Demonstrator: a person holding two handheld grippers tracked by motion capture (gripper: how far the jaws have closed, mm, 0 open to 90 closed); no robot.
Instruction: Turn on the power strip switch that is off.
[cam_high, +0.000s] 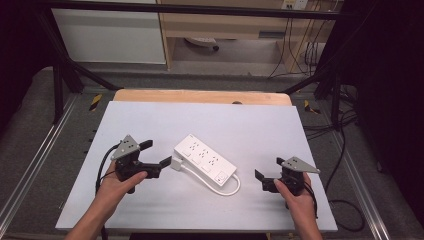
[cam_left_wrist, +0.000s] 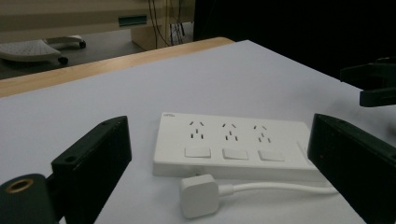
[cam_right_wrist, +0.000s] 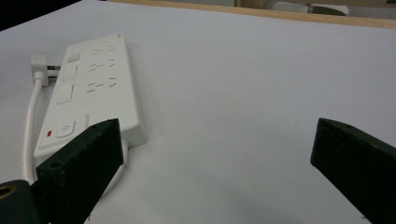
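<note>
Power strip (cam_high: 205, 162): white, three sockets, three switches, red-lit button
Plug (cam_left_wrist: 199, 195): white, loose beside it
Left gripper (cam_high: 156, 153): jaws spread, empty
Right gripper (cam_high: 268, 169): jaws spread, empty

Left gripper view: both black fingers (cam_left_wrist: 93, 172) cut off by the bottom edge, the far one also by the right edge. It hides the power strip's (cam_left_wrist: 233, 144) right end and where the white cable (cam_left_wrist: 280, 187) runs on.

Right gripper view: near finger covers the strip's front corner and part of the cable. Marking on the round button (cam_right_wrist: 66, 128) too small to read.
</note>
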